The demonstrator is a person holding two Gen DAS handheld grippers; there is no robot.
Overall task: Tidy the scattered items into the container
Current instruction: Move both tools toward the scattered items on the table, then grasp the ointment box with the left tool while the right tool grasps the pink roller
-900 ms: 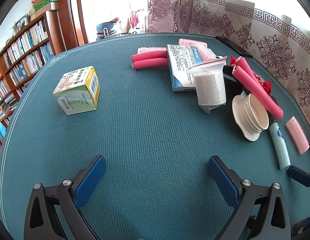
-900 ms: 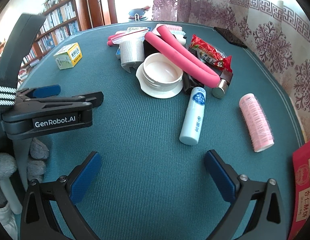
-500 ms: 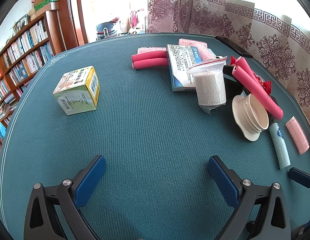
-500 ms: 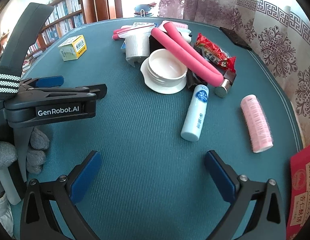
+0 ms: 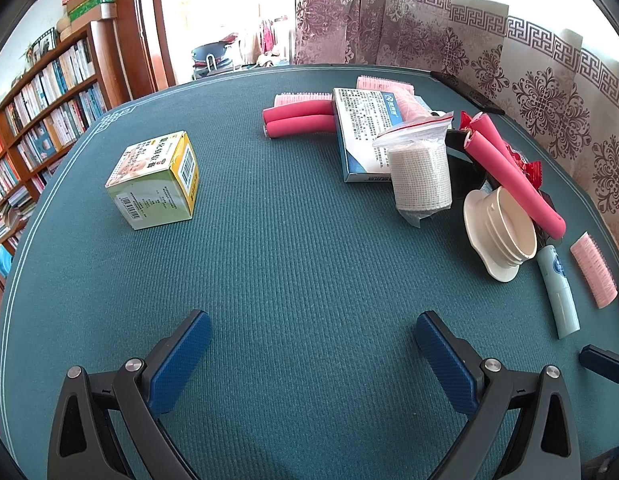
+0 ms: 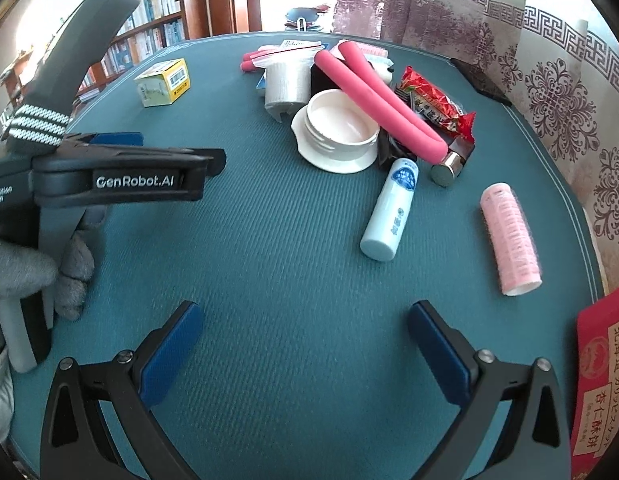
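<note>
1. The left gripper tilted down toward the table, its blue-padded jaws spread wide with nothing between them, only bare green cloth.
2. The right gripper was pitched down likewise, jaws fully apart and empty, above the near cloth.
3. In the right wrist view a grey-gloved hand gripped the left gripper's handle at the left edge; the left wrist view showed no hand, only a dark tip of the other tool at its right edge.
4. The scattered items lay in a cluster at the far right: a white lid, a long pink foam roller lying across it, a red snack packet, a bagged bandage roll and a blue-white box.
5. Nearer lay a pale blue tube and, right of it and apart, a pink hair curler.
6. A yellow-green carton stood alone, well apart at the left.
7. Only the right wrist view showed a red printed box at the near right edge.
8. I could not tell which thing was the container.
9. Bookshelves stood at the left; patterned curtains hung behind the table.
</note>
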